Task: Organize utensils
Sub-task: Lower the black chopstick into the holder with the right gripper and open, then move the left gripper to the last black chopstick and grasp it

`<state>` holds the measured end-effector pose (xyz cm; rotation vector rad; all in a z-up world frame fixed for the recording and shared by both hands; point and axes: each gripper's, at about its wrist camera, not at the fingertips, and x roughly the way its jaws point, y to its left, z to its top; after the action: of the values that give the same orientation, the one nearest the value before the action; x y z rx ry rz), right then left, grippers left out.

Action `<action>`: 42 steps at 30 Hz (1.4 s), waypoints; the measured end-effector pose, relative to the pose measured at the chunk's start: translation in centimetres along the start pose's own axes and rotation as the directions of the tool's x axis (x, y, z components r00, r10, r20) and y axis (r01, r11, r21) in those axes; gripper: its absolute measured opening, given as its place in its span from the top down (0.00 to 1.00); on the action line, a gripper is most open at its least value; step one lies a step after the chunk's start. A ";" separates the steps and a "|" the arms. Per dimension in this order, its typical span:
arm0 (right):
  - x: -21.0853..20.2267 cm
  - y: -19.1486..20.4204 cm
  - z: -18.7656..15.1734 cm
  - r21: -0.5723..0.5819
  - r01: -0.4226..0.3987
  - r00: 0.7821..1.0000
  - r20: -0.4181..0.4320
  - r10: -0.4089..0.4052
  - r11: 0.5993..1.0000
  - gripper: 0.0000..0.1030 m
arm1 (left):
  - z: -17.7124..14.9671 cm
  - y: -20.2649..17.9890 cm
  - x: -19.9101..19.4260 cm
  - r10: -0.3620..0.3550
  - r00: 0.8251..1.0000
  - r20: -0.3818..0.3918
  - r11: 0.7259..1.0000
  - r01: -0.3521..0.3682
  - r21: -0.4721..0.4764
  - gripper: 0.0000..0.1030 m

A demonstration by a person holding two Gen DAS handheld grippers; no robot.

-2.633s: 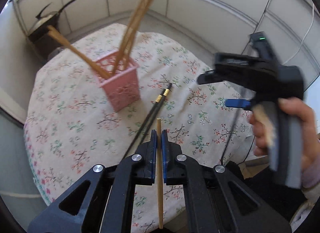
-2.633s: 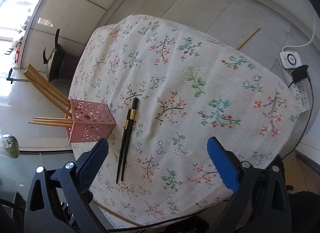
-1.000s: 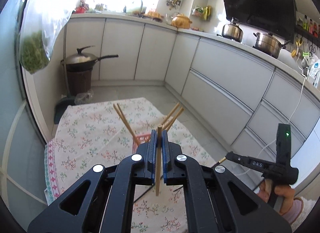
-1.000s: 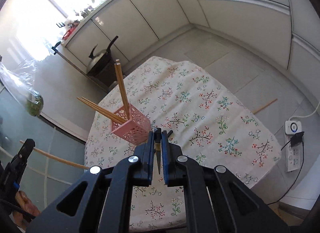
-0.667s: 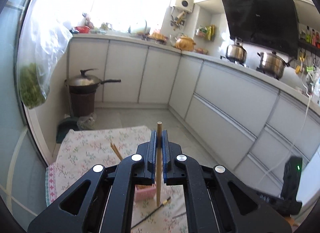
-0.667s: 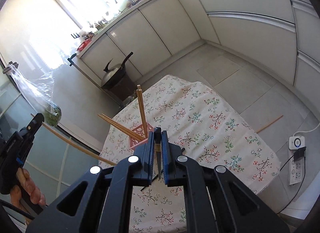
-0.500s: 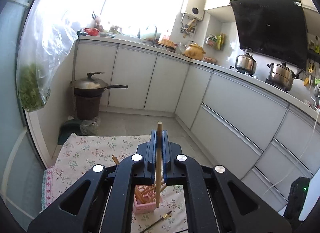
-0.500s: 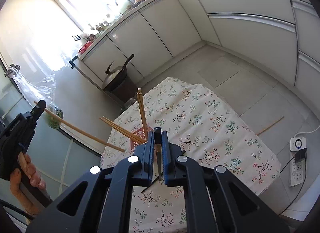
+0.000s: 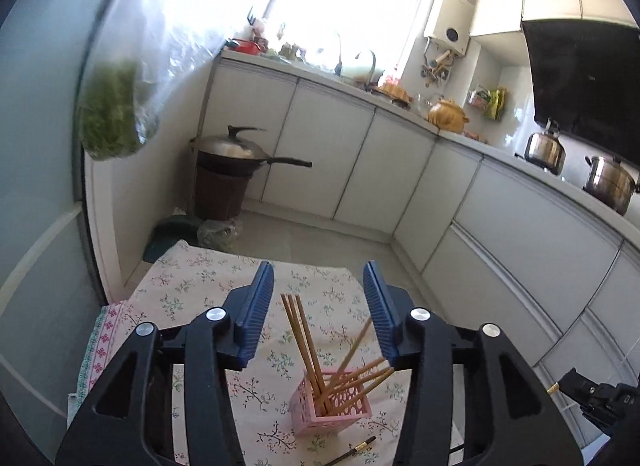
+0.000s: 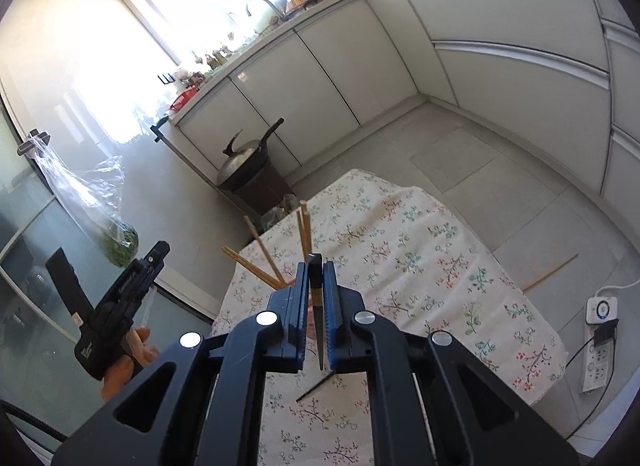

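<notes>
While the left hand-held gripper (image 9: 318,310) hangs with jaws spread and empty above the pink holder (image 9: 331,406) of wooden chopsticks (image 9: 304,340) mid-counter (image 9: 192,286), the right hand-held gripper (image 10: 316,298) clamps a black chopstick (image 10: 316,286) upright, presumably for insertion, its mate (image 9: 352,453) lying near the counter's near edge.

Floral cloth (image 9: 192,286) covers table. Lidded wok (image 9: 232,151) sits on brown bin (image 9: 218,193) by cabinets. Bag of greens (image 9: 110,113) hangs near window. Kettle (image 9: 545,147), pot (image 9: 610,183) on counter. Power strip (image 10: 598,346) on floor.
</notes>
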<state>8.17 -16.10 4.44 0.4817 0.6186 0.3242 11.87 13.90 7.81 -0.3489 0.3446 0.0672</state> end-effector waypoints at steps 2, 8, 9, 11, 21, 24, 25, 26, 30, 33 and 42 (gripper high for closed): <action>0.0 1.5 1.4 -0.017 -0.007 1.000 0.026 0.008 1.000 0.93 | 1.0 0.9 -1.4 0.000 0.999 0.038 1.000 0.002 -0.028 0.42; 2.1 5.8 4.5 -0.073 0.021 0.996 0.084 -0.014 0.997 0.93 | 2.8 2.5 -3.2 0.005 0.997 0.082 0.996 0.002 -0.084 0.40; 2.9 6.3 4.7 -0.086 0.039 0.996 0.087 -0.032 0.996 0.93 | 2.9 2.8 -3.3 0.003 0.997 0.080 0.996 0.005 -0.091 0.39; 4.7 7.0 4.8 -0.108 0.072 0.995 0.079 -0.064 0.991 0.93 | 3.0 3.2 -3.1 -0.001 0.998 0.064 0.995 0.008 -0.101 0.39; 13.7 7.0 3.6 -0.102 0.092 0.994 -0.049 -0.097 0.991 0.73 | 2.6 2.6 -0.5 -0.016 0.999 -0.034 0.997 0.013 -0.075 0.38; 13.2 6.9 3.3 -0.096 0.088 0.996 -0.027 -0.091 0.992 0.67 | 1.9 1.2 -0.3 -0.010 0.998 -0.056 1.000 0.009 -0.004 0.37; 12.8 6.8 3.2 -0.101 0.091 0.995 -0.021 -0.094 0.991 0.67 | 1.6 0.7 -0.2 -0.006 0.998 -0.060 1.000 0.007 0.017 0.37; 12.3 6.7 3.0 -0.107 0.096 0.995 -0.014 -0.098 0.990 0.67 | 1.3 0.2 -0.2 -0.004 0.998 -0.068 0.999 0.007 0.037 0.37; 10.5 6.4 2.1 -0.141 0.121 0.993 0.010 -0.121 0.983 0.60 | 0.2 -1.7 0.0 0.005 0.996 -0.086 0.994 0.004 0.106 0.30; 9.1 6.1 1.2 -0.183 0.151 0.989 0.032 -0.148 0.971 0.57 | -0.7 -2.7 -0.1 0.015 0.996 -0.085 0.989 -0.002 0.149 0.26; 5.8 4.5 -1.0 -0.246 0.233 0.972 0.098 -0.215 0.941 0.30 | -3.5 -4.2 -0.6 0.041 0.992 -0.116 0.975 -0.015 0.221 0.14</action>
<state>11.38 -9.49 3.28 0.1700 0.5480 0.1664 10.75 8.77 6.31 -0.1290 0.4716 0.0352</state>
